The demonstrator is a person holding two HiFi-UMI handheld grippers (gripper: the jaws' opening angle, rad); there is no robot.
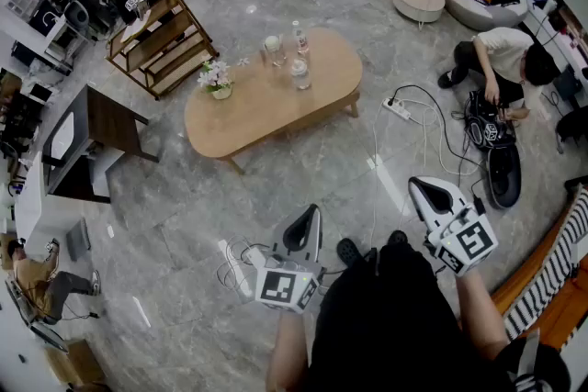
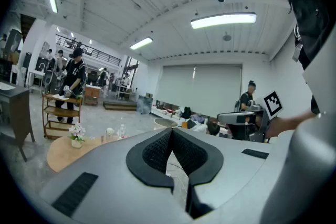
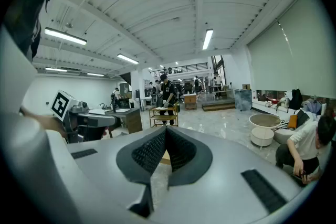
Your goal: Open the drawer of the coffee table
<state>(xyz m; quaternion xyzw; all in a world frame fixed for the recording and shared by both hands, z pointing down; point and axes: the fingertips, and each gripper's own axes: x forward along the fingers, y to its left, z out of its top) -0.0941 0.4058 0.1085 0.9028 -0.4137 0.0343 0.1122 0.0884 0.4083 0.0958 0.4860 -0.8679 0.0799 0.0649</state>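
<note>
Open-plan lab hall: marble floor (image 1: 303,188), strip lights (image 2: 223,20), workbenches (image 3: 118,115), floor cables (image 1: 418,106).

One oval coffee table (image 1: 276,106), one flower pot (image 1: 219,82), two bottles (image 1: 299,39) (image 1: 300,73), one wooden shelf cart (image 1: 161,46), two grippers (image 1: 310,211) (image 1: 416,185)

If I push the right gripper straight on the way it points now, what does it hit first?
Probably the coffee table: its tan wood shows just past the shut fingers of the right gripper. Only floor lies between, though depth is unclear.
</note>
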